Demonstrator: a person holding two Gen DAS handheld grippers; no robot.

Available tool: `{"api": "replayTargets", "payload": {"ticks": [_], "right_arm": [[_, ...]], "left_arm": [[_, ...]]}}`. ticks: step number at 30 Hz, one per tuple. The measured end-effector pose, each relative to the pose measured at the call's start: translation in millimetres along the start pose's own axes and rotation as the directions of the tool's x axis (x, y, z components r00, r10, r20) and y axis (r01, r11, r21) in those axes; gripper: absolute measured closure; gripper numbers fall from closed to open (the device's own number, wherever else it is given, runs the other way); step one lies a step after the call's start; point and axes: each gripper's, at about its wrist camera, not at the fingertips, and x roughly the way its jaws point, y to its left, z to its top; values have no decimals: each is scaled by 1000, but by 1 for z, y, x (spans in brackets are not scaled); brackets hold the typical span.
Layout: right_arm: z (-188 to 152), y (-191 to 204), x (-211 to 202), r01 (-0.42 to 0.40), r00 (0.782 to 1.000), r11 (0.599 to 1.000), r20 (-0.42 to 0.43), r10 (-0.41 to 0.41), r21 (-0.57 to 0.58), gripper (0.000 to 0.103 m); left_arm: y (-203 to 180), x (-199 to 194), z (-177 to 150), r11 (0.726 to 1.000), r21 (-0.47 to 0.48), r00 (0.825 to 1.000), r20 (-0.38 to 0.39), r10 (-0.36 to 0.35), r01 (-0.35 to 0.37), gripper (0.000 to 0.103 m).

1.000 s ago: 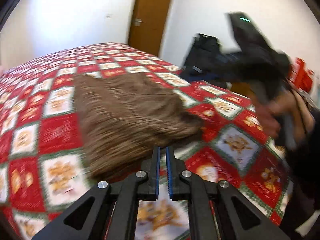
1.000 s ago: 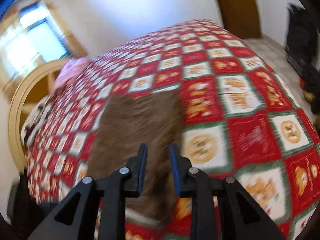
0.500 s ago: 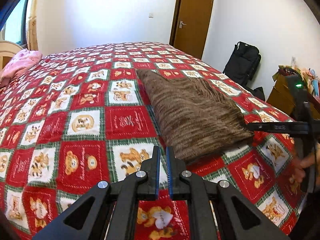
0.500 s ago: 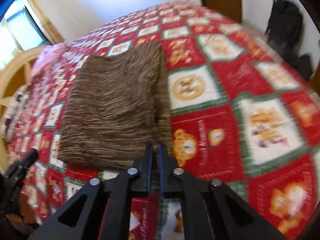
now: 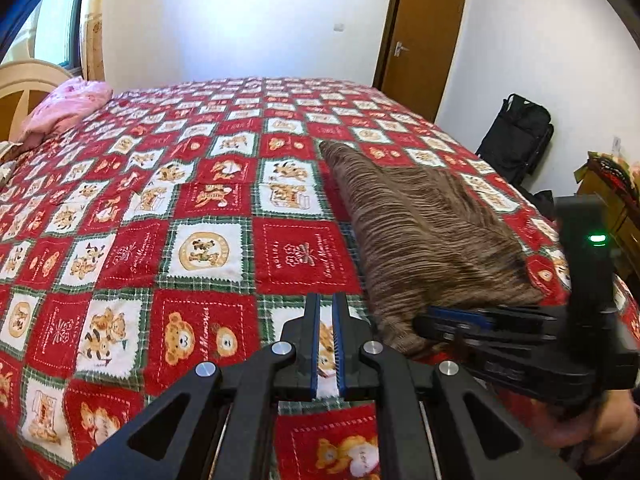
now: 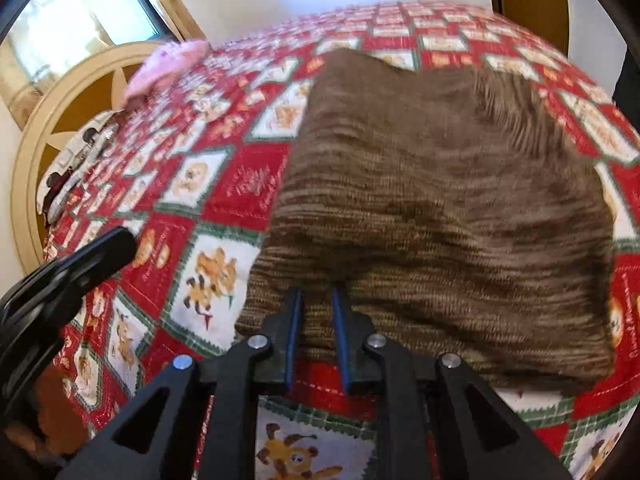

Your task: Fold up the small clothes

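Observation:
A folded brown striped knit garment [image 5: 424, 232] lies on the red patchwork bedspread [image 5: 192, 216], near the bed's right edge. My left gripper [image 5: 327, 312] hovers over the bedspread to the left of it, jaws nearly shut with a narrow gap and nothing between them. My right gripper [image 6: 315, 300] is at the garment's [image 6: 440, 208] near edge, jaws a little apart with the knit edge between the fingers. The right gripper also shows in the left wrist view [image 5: 448, 322], lying sideways against the garment's near corner.
A pink pillow [image 5: 64, 108] and a cream headboard [image 6: 36, 140] are at the bed's far left. A brown door [image 5: 424, 36], a black bag [image 5: 516, 136] and a cluttered wooden cabinet [image 5: 612, 196] stand to the right of the bed.
The right gripper has come down to the garment's near edge and its jaws have opened a little. The left gripper has swung left, away from the garment, staying nearly shut.

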Motion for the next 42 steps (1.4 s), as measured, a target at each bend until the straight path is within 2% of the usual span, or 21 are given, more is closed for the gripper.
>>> {"api": "replayTargets", "payload": {"ticks": [1, 3, 4, 5, 6, 7, 8, 9, 13, 15, 17, 20, 22, 25, 27, 29, 30, 32, 37, 42], "right_arm": [[2, -3, -8, -23, 1000, 1000, -1, 23, 13, 83], [8, -14, -34, -68, 994, 996, 85, 64, 48, 78], [13, -20, -50, -64, 989, 996, 141, 55, 62, 62], [19, -31, -69, -40, 978, 996, 207, 22, 81, 36], [22, -39, -82, -20, 967, 995, 255, -5, 96, 25], [27, -49, -93, 3, 952, 994, 305, -37, 112, 13], [33, -60, -101, 33, 939, 991, 335, -74, 129, 13], [39, -67, -102, 56, 936, 988, 337, -103, 147, 13], [55, -104, -76, 94, 949, 961, 269, -166, 261, 13], [58, -117, -57, 136, 947, 943, 238, -214, 305, 13], [63, -125, -37, 137, 956, 934, 203, -212, 330, 14], [60, -131, -15, 161, 963, 930, 154, -221, 331, 19], [56, -128, -14, 172, 958, 935, 168, -232, 311, 19], [53, -127, -14, 176, 956, 939, 175, -235, 296, 20], [52, -126, -10, 196, 953, 940, 172, -250, 279, 26], [54, -123, -7, 187, 956, 947, 175, -237, 262, 43], [53, -123, -6, 167, 960, 952, 177, -216, 256, 47], [54, -122, -4, 157, 963, 957, 177, -203, 245, 53], [55, -122, -2, 142, 965, 958, 182, -191, 251, 54], [55, -129, -1, 81, 972, 958, 193, -137, 274, 44]], "left_arm": [[1, 4, 3, 1000, -8, 1000, -12, -10, 10, 97], [4, 14, 12, 997, -45, 998, -27, -61, 60, 97], [5, 18, 17, 994, -67, 996, -31, -84, 82, 96], [8, 26, 25, 988, -106, 992, -45, -118, 113, 91], [8, 32, 31, 984, -129, 990, -56, -131, 123, 70], [9, 39, 38, 980, -156, 989, -53, -136, 126, 42], [8, 42, 43, 979, -164, 990, -43, -132, 124, 33], [5, 48, 50, 979, -167, 992, -25, -124, 118, 31], [-13, 78, 73, 986, -135, 992, -65, -105, 96, 30], [-18, 98, 81, 981, -164, 988, -98, -118, 101, 30], [-24, 117, 83, 977, -187, 982, -139, -127, 100, 30], [-31, 138, 78, 983, -172, 977, -192, -91, 58, 30], [-34, 149, 70, 987, -158, 972, -222, -76, 41, 30], [-41, 150, 65, 994, -108, 983, -182, -36, 16, 30], [-47, 150, 64, 997, -75, 985, -173, -14, 1, 30], [-48, 151, 65, 998, -63, 986, -166, -14, 4, 35], [-48, 151, 65, 997, -69, 987, -161, -28, 18, 41], [-49, 151, 65, 998, -68, 988, -154, -24, 14, 44], [-57, 152, 66, 999, -53, 992, -128, -1, -6, 55], [-62, 151, 66, 999, -26, 994, -110, 20, -23, 62]]}}
